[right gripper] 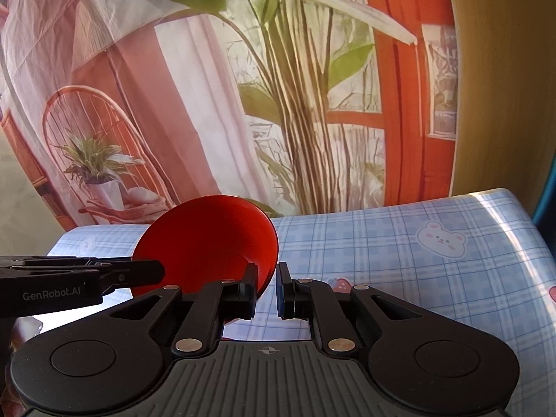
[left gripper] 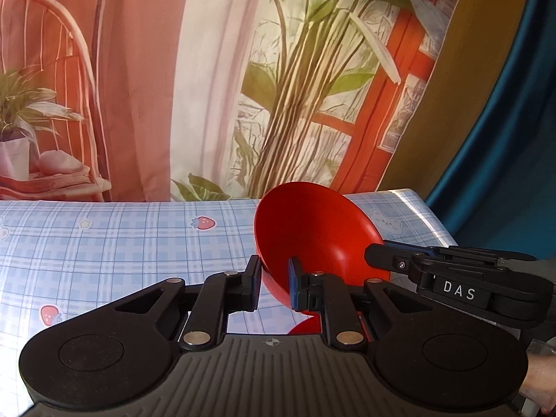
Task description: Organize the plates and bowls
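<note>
Red and glossy, the bowl (left gripper: pixel 312 236) hangs tilted above the checked tablecloth (left gripper: pixel 121 243), its open side turned toward the printed backdrop (left gripper: pixel 215 87) behind the table. Both grippers hold it by the rim, one on each side. The left gripper (left gripper: pixel 274 286) points down at a slant toward the cloth, its jaws clamped on the bowl's near-left rim, with the thin red wall pinched between the blue pads. The right gripper (right gripper: pixel 267 290) slants down in much the same way, its jaws drawn nearly together on the bowl's right rim; the edge of the bowl passes between the pads. In the left wrist view that right gripper reaches in from the bowl's right side, lying almost level across the picture. A second red shape (left gripper: pixel 304 326) shows just below the bowl, behind the left gripper's fingers, too hidden to make out. A bare hand (left gripper: pixel 540 378) shows low at the right edge, under the right gripper's body.
</note>
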`<state>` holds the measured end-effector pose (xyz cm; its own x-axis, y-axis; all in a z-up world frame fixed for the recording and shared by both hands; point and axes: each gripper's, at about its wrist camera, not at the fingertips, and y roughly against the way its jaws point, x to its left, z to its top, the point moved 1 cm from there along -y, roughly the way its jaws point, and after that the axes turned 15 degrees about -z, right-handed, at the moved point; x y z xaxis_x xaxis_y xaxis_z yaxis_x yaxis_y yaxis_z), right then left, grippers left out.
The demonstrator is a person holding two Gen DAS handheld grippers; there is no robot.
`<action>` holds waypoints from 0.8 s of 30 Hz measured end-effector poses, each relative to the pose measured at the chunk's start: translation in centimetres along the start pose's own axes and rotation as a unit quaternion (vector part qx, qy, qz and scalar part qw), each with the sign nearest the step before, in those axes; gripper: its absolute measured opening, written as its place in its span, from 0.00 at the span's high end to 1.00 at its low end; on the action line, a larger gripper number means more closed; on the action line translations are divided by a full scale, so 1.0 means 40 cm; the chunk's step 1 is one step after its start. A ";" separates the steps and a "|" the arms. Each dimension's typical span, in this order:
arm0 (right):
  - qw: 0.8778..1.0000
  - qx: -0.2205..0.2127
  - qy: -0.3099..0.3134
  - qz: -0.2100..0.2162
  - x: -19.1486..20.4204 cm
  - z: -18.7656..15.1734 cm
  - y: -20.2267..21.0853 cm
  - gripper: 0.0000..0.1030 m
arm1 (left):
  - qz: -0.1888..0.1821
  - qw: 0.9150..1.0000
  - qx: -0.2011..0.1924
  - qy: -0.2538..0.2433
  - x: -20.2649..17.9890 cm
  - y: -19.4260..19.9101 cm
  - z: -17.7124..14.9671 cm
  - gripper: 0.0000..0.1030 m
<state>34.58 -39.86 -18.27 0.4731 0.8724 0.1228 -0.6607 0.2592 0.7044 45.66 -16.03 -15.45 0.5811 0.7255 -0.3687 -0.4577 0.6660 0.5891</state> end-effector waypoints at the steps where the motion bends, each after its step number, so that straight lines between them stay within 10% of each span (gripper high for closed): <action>1: 1.000 -0.002 0.002 -0.001 0.002 -0.001 0.015 0.90 | 0.000 1.000 -0.001 -0.004 -0.009 0.011 -0.005 0.83; 24: 0.999 0.020 0.024 -0.007 0.020 -0.116 0.117 0.90 | 0.006 0.999 0.037 -0.012 -0.059 0.073 -0.133 0.82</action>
<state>29.16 -36.05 -18.12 0.4525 0.8882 0.0798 -0.6302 0.2551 0.7333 39.35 -14.87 -16.67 0.5926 0.7279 -0.3450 -0.4138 0.6426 0.6449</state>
